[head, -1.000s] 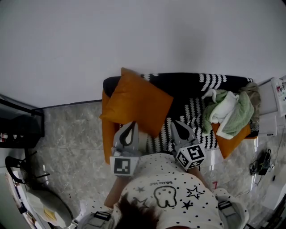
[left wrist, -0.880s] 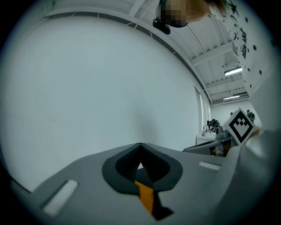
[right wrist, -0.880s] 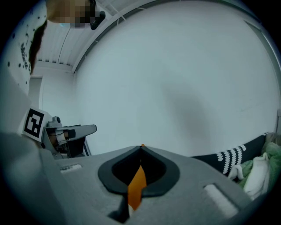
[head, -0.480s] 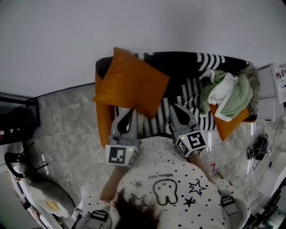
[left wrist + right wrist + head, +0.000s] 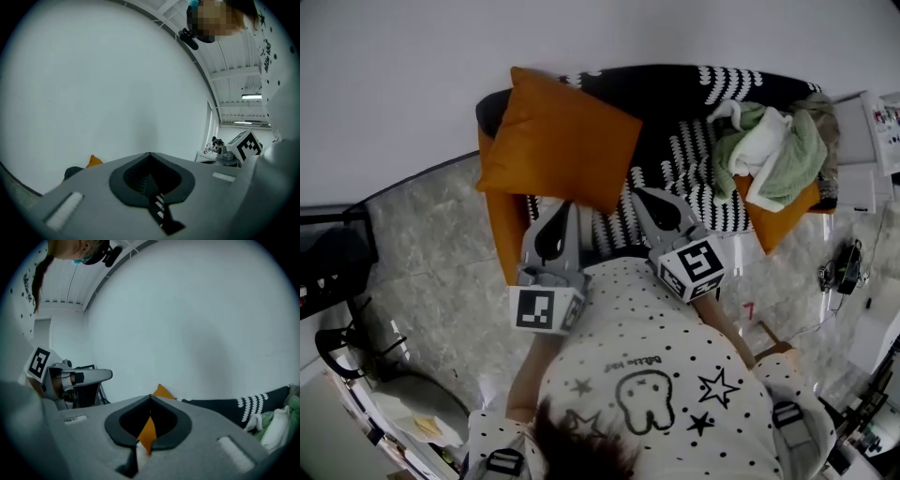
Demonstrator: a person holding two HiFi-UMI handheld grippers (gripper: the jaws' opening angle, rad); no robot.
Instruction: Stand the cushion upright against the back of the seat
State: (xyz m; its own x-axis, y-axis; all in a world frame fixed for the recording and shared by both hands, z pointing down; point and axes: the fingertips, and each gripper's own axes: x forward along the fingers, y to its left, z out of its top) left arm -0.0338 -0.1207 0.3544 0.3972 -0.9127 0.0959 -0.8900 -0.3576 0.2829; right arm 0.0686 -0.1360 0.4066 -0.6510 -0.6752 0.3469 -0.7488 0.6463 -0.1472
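The orange cushion (image 5: 558,141) stands at the upper left, leaning on the back of the sofa (image 5: 675,98). The left gripper (image 5: 564,206) and the right gripper (image 5: 636,193) are just below it. Both have jaws pressed together with nothing in them. The job looks nearly done. Move both away slowly, without bumping the cushion, or it may tip.

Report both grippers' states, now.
Left gripper: jaws closed, holding nothing.
Right gripper: jaws closed, holding nothing; the orange cushion shows beyond them.
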